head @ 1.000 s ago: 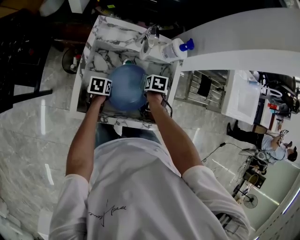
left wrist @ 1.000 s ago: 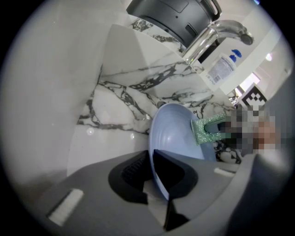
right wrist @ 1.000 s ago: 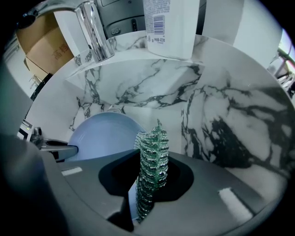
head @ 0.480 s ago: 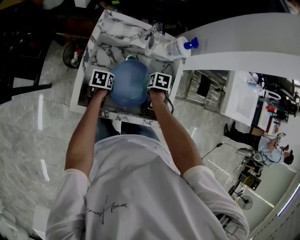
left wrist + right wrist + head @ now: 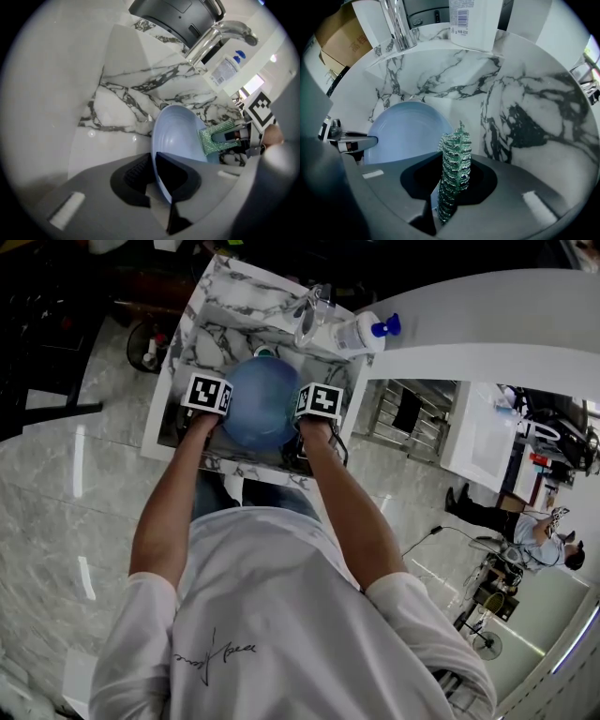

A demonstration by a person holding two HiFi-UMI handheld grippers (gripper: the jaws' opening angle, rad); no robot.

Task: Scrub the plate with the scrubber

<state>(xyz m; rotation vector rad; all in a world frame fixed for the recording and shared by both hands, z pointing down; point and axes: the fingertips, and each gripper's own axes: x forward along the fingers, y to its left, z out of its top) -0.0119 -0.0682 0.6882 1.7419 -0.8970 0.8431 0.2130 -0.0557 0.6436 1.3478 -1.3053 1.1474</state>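
Note:
A pale blue plate (image 5: 260, 401) is held tilted over the marble sink (image 5: 220, 317). My left gripper (image 5: 153, 174) is shut on the plate's (image 5: 177, 136) rim, at the plate's left in the head view. My right gripper (image 5: 451, 185) is shut on a green sparkly scrubber (image 5: 453, 161), which stands upright between the jaws. From the left gripper view the scrubber (image 5: 216, 137) lies against the plate's far edge. The plate (image 5: 403, 132) fills the lower left of the basin in the right gripper view.
A chrome faucet (image 5: 216, 37) rises at the sink's back edge, with a white soap bottle (image 5: 362, 332) with a blue cap beside it. A glass (image 5: 310, 317) stands on the ledge. Marble walls (image 5: 525, 122) close in the basin on all sides.
Both grippers and the plate have shifted slightly toward the back of the sink. Both grips are unchanged.

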